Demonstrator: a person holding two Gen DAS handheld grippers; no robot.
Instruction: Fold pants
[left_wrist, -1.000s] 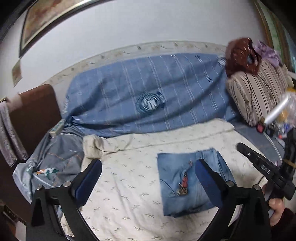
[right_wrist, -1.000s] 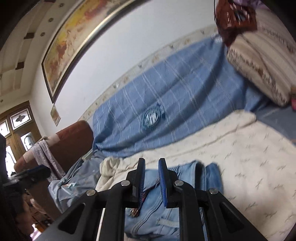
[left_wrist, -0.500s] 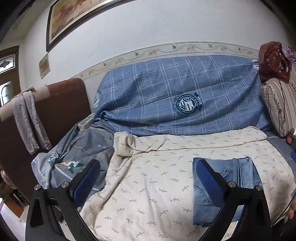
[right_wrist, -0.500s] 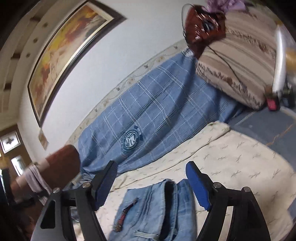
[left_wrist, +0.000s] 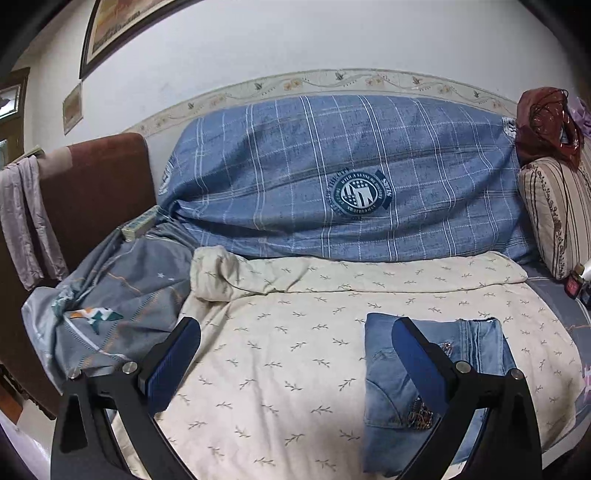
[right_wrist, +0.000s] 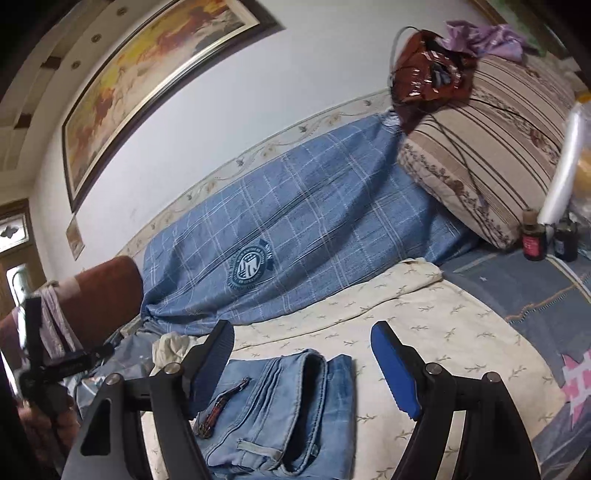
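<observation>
Both grippers, left gripper (left_wrist: 295, 354) and right gripper (right_wrist: 301, 360), fingers spread wide, gripping nothing; folded jeans (right_wrist: 291, 410) lie on cream sheet (left_wrist: 280, 354) of bed; blue checked duvet (left_wrist: 332, 177) against wall behind

A wide bare stretch of the cream blanket (left_wrist: 280, 354) is left open to the left of the folded jeans (left_wrist: 476, 343), which lie near its front right corner. The back edge is closed off by the blue checked cushion (left_wrist: 295, 177), and the left edge by a rumpled grey quilt (left_wrist: 122, 295). The right end is crowded by a striped pillow (right_wrist: 491, 147) and small bottles (right_wrist: 533, 242).
</observation>
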